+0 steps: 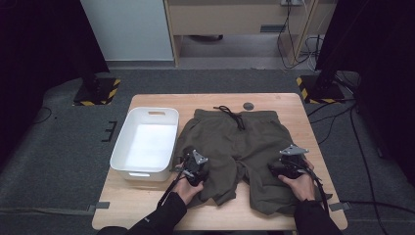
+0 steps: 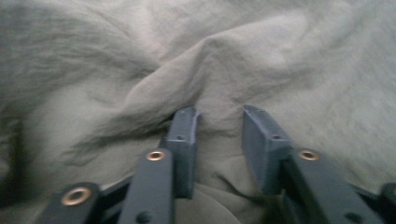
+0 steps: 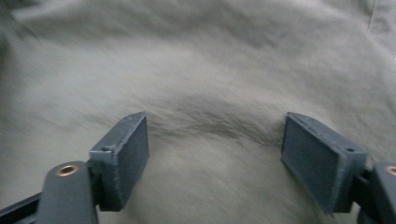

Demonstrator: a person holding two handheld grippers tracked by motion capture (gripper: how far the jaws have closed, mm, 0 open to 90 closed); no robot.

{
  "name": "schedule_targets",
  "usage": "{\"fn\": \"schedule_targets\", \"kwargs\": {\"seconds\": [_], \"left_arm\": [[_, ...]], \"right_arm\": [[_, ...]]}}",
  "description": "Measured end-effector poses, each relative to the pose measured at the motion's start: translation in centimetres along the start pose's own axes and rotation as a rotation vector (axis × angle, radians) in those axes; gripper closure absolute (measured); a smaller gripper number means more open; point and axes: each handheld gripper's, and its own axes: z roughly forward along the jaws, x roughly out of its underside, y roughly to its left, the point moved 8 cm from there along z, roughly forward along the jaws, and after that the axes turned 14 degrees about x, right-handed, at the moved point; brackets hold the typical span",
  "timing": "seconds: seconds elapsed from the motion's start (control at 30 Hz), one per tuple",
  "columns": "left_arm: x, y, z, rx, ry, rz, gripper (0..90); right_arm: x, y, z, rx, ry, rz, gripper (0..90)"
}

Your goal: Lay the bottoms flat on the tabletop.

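Olive-green shorts [image 1: 230, 142] lie flat on the wooden table [image 1: 284, 100], waistband and black drawstring [image 1: 234, 115] at the far side. My left gripper [image 1: 192, 165] presses down on the left leg. In the left gripper view [image 2: 219, 116] its jaws stand narrow, with a raised fold of the shorts [image 2: 219, 70] bunched between them. My right gripper [image 1: 288, 165] rests on the right leg. In the right gripper view [image 3: 215, 126] its jaws stand wide apart over smooth cloth of the shorts [image 3: 205, 60], gripping nothing.
A white plastic bin [image 1: 147, 113] stands on the table's left part, close beside my left gripper. A small dark disc [image 1: 248, 105] lies beyond the waistband. Black stands and cables sit on the floor behind the table.
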Motion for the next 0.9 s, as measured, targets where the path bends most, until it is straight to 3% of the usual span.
{"fn": "schedule_targets", "kwargs": {"seconds": [0.17, 0.3, 0.37, 0.4, 0.53, 0.67, 0.77, 0.8, 0.87, 0.9], "left_arm": [[-0.4, 0.2, 0.2, -0.043, 0.035, 0.02, 89.8], [-0.7, 0.3, 0.4, -0.04, 0.042, 0.02, 90.0], [-0.8, 0.4, 0.3, -0.034, 0.04, 0.022, 90.0], [-0.9, 0.5, 0.1, -0.032, 0.032, 0.025, 90.0], [-1.9, 1.1, -0.8, -0.024, -0.009, 0.009, 90.0], [-3.2, 1.7, -1.9, 0.0, -0.086, -0.02, 90.0], [-4.2, 1.7, -1.9, 0.022, -0.118, -0.016, 89.7], [-4.4, 1.8, -1.6, 0.025, -0.125, -0.019, 83.1], [-4.7, 1.7, -0.8, 0.051, -0.139, -0.032, 72.4], [-4.7, 1.7, -0.2, 0.047, -0.123, -0.04, 65.0]], "right_arm": [[-0.4, -0.6, 0.4, 0.019, -0.02, 0.018, 41.8], [-0.8, -1.0, 0.7, 0.037, 0.003, 0.021, 76.3], [-0.9, -1.0, 0.8, 0.046, 0.015, 0.006, 89.4], [-0.9, -1.0, 0.7, 0.038, 0.032, 0.0, 90.0], [-1.0, -1.6, 1.0, 0.056, 0.045, -0.009, 90.0], [-1.5, -2.3, 0.8, 0.041, 0.002, 0.039, 88.6], [-2.4, -2.8, 0.6, 0.061, -0.071, 0.095, 50.4], [-2.5, -2.9, 0.7, 0.086, -0.086, 0.094, 42.0], [-2.6, -2.9, 1.1, 0.085, -0.085, 0.105, 34.5], [-2.5, -2.7, 1.4, 0.075, -0.081, 0.102, 31.1]]}}
